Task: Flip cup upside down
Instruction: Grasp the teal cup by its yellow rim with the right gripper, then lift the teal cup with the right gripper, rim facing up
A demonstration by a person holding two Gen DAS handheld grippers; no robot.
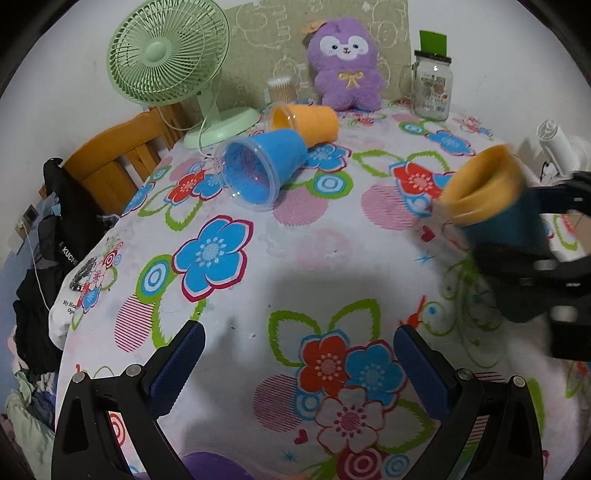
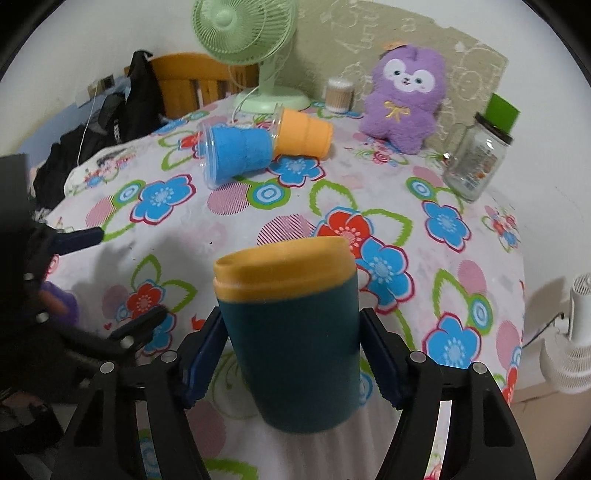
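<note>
Flower-printed cloth covers the desk [image 2: 258, 221], where a green fan [image 2: 243, 26], a purple plush toy [image 2: 404, 99] and a glass jar [image 2: 476, 162] line the far edge and two plastic cups, one blue [image 2: 236, 155] and one orange [image 2: 304, 134], lie tipped on their sides. Above the near part of the desk, the right gripper [image 2: 291, 354] holds the teal cup [image 2: 291, 354] with the orange rim clear of the cloth, its jaws closed against the sleeved middle of the body from both sides. The left gripper [image 1: 299, 365] hangs apart over bare cloth, jaws spread wide and holding nothing.

Seen from the left wrist view, the teal cup [image 1: 491, 206] is blurred and leans, its long axis tilted, mouth pointing up and toward the desk's middle, base low at the jaws. It looks rigid and light, and the matte sleeve likely grips better than the smooth rim, so the mid-body hold seems the sensible place for turning it mouth-down.
</note>
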